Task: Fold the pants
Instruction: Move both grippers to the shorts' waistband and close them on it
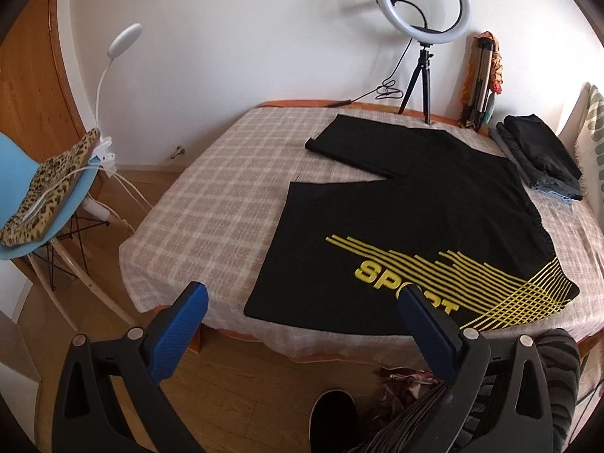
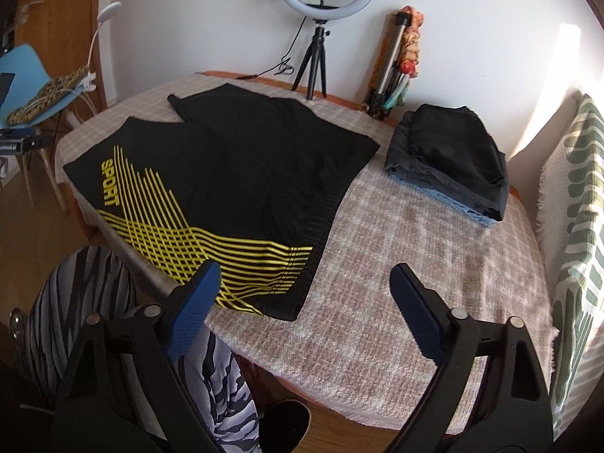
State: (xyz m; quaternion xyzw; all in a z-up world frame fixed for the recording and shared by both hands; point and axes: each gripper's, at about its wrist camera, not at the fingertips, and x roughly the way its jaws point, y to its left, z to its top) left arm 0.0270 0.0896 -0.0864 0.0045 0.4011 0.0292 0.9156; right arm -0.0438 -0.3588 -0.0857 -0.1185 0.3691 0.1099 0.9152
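Black pants (image 1: 407, 204) with yellow stripes and the word SPORT lie spread flat on the checked tablecloth (image 1: 211, 204), legs apart and pointing to the far left. They also show in the right wrist view (image 2: 241, 173). My left gripper (image 1: 302, 302) is open and empty, held above the near table edge by the near leg's hem. My right gripper (image 2: 305, 283) is open and empty, held above the near edge beside the waistband corner (image 2: 298, 302).
A stack of folded dark clothes (image 2: 453, 158) sits at the back right of the table. A ring light on a tripod (image 2: 321, 37) and a folded tripod (image 2: 389, 68) stand by the wall. A blue chair (image 1: 49, 196) stands left, a patterned cushion (image 2: 577, 226) right.
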